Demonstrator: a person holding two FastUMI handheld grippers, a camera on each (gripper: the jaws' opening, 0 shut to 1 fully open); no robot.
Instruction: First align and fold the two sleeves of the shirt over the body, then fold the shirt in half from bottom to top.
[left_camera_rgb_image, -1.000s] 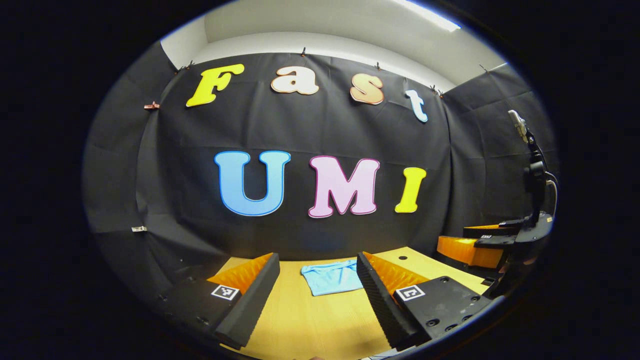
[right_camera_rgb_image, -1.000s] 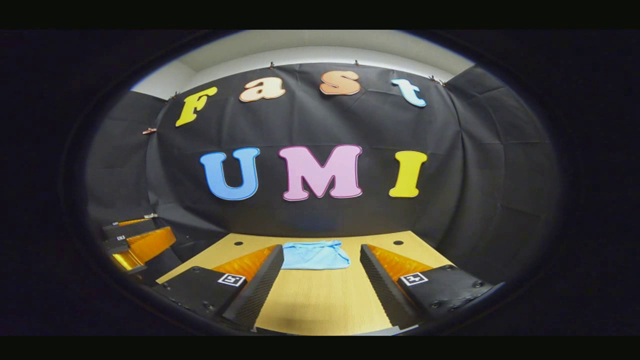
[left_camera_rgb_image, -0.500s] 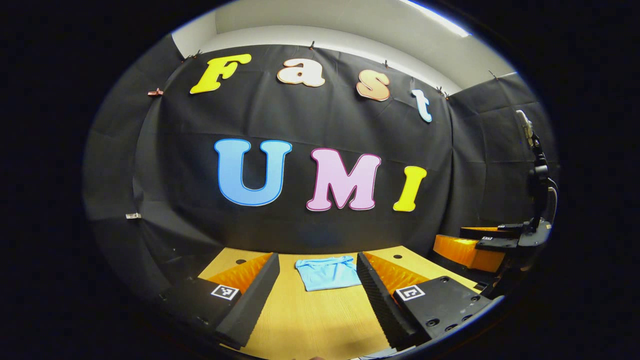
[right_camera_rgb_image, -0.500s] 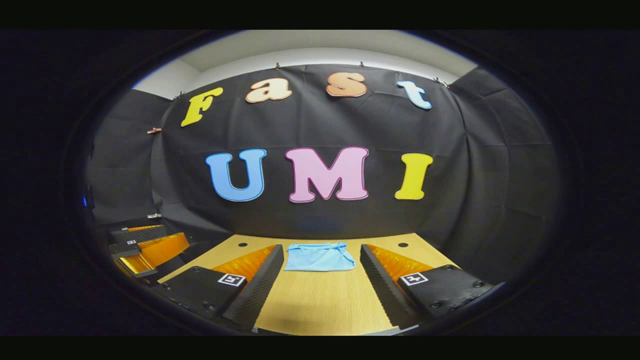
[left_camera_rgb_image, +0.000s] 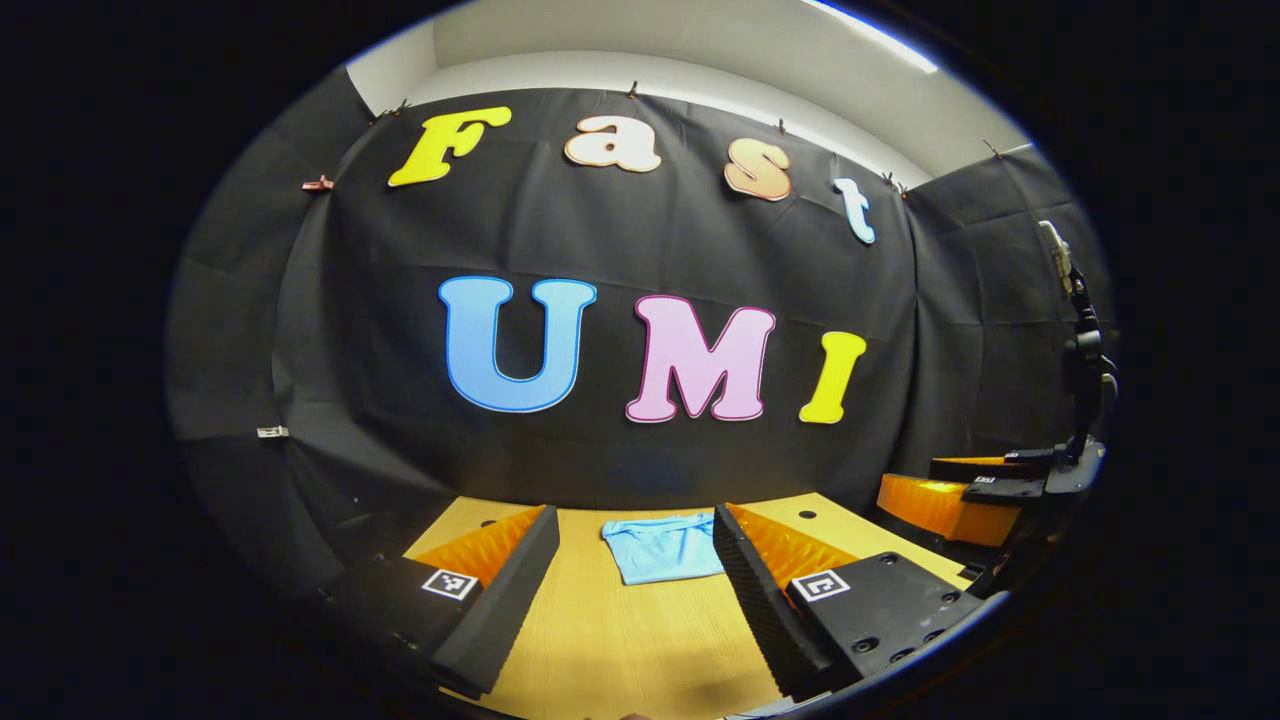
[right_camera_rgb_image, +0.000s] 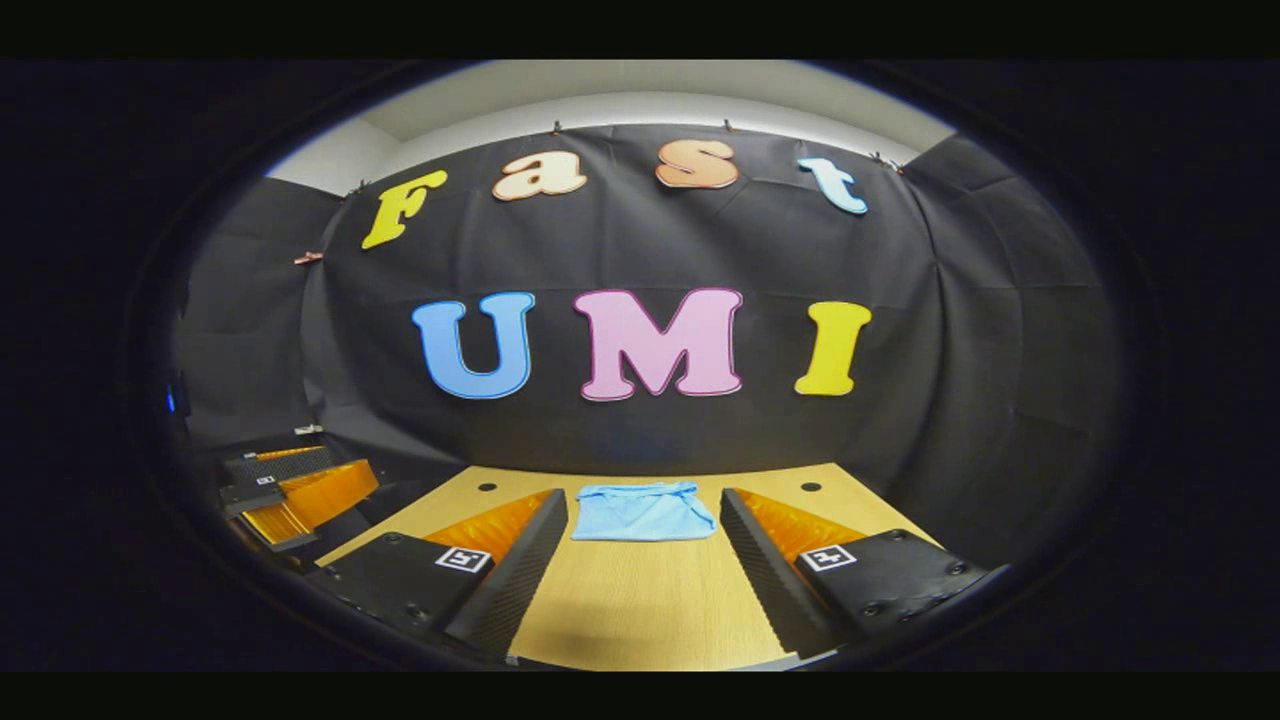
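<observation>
shirt (left_camera_rgb_image: 662, 548) (right_camera_rgb_image: 642, 511): one, folded on table (right_camera_rgb_image: 640, 600); two claws (left_camera_rgb_image: 625, 590) (right_camera_rgb_image: 640, 575) gape, empty.

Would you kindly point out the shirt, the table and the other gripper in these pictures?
shirt (right_camera_rgb_image: 643, 513): right gripper view, middle of the folded cloth.
table (right_camera_rgb_image: 640, 610): right gripper view, bare wood in front of the shirt.
right gripper (left_camera_rgb_image: 945, 503): left gripper view, off to the side, on one finger.

Surface: we see a light wooden table (left_camera_rgb_image: 620, 650) (right_camera_rgb_image: 640, 610) with two small dark holes near its far corners.
On it: we find a folded light-blue shirt (left_camera_rgb_image: 660, 548) (right_camera_rgb_image: 640, 512) lying flat toward the far edge.
</observation>
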